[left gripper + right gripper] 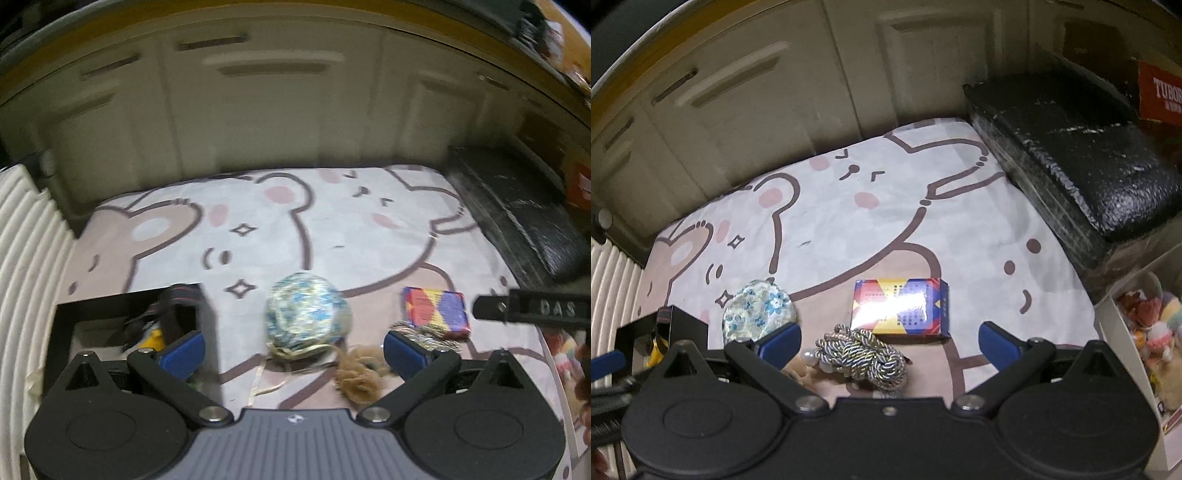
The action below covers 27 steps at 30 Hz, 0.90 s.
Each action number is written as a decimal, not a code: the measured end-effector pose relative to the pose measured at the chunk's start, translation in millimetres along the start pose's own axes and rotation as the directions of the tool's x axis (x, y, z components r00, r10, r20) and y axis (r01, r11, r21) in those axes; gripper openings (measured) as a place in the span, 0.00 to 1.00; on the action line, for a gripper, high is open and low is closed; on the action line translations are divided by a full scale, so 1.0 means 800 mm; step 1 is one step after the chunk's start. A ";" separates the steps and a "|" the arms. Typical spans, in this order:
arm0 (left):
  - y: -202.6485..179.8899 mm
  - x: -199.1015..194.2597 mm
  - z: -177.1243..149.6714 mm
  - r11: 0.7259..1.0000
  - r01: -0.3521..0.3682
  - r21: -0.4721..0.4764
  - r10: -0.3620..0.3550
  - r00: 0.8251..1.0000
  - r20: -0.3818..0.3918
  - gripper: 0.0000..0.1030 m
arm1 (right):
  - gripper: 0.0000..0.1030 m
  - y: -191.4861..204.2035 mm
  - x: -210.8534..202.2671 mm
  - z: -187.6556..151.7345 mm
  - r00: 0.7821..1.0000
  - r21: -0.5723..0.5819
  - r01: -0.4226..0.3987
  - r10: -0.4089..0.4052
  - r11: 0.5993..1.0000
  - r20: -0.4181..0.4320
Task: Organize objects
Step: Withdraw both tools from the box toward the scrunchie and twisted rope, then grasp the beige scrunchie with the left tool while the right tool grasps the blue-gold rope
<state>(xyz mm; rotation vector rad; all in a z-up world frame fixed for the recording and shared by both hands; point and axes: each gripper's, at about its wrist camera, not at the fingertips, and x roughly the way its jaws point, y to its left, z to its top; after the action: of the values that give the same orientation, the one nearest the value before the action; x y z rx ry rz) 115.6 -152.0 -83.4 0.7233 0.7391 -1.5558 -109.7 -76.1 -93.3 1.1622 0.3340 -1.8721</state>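
Observation:
On the bear-print cloth (332, 229) lie a round blue-flowered pouch (308, 317), a small colourful box (437, 308), a coil of twisted grey-gold cord (424, 334) and a tan fuzzy tuft (360, 376). My left gripper (293, 352) is open and empty, just short of the pouch. A black open box (110, 317) holding a few items sits at the left. My right gripper (890, 341) is open and empty over the cord (866, 356), with the colourful box (899, 310) just ahead and the pouch (759, 314) to its left.
A black textured case (1071, 147) lies along the cloth's right edge. A white bin of plush toys (1152, 325) stands at the right. Cream cabinet doors (277, 110) back the cloth (849, 221). A ribbed white surface (22, 277) borders the left. The right gripper's finger (532, 308) shows at far right.

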 end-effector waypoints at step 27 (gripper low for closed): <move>-0.050 0.112 -0.033 0.931 0.236 0.279 -0.175 0.958 -0.227 0.62 | 0.90 0.005 0.107 -0.007 0.963 0.255 -0.008 0.076 0.967 -0.259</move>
<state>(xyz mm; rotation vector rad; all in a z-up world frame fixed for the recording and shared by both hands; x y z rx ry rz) 68.0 -181.0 -168.2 1.0691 0.7487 -1.8322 -118.2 -120.7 -166.0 1.5896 0.2204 -1.7576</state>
